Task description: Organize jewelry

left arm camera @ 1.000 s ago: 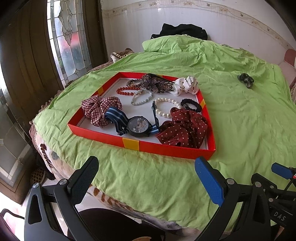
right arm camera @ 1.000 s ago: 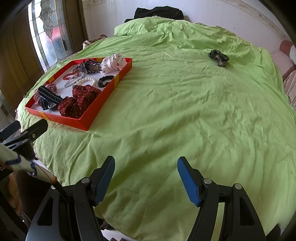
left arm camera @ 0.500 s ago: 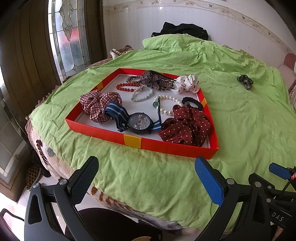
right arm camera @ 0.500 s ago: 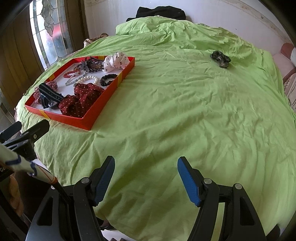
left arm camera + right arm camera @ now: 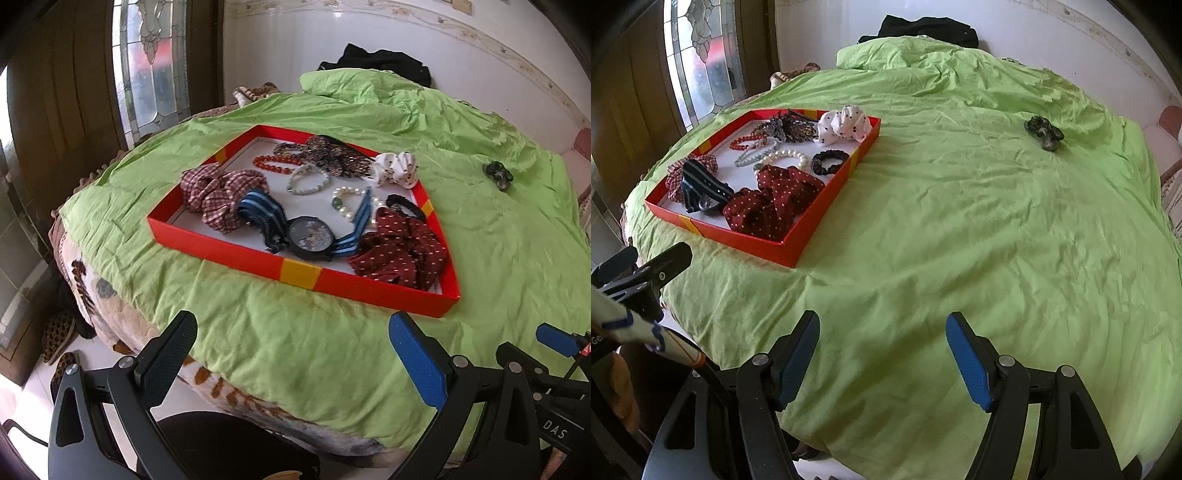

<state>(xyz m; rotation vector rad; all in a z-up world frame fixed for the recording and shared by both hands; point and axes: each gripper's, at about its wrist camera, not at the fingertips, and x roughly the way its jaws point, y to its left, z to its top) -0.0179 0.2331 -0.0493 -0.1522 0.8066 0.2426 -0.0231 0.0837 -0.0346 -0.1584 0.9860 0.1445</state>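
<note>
A red tray (image 5: 236, 254) (image 5: 798, 236) lies on the green bedcover. It holds a plaid scrunchie (image 5: 218, 192), a watch with a blue striped strap (image 5: 310, 234), a dark red dotted scrunchie (image 5: 399, 254) (image 5: 775, 203), a white scrunchie (image 5: 395, 170) (image 5: 846, 123), bead bracelets (image 5: 308, 181) and a black hair tie (image 5: 829, 160). A dark hair accessory (image 5: 496, 175) (image 5: 1043, 133) lies alone on the cover, far right of the tray. My left gripper (image 5: 291, 354) is open and empty, in front of the tray. My right gripper (image 5: 882, 354) is open and empty over bare cover.
The bed's near edge (image 5: 221, 387) drops to a tiled floor with slippers (image 5: 59, 332). A glass door (image 5: 155, 62) stands at the left. A black garment (image 5: 923, 27) lies at the far end by the white wall.
Both grippers have edged forward and to the left, so the tray has shifted right and looms a little larger in both views. Nothing was taken hold of.
</note>
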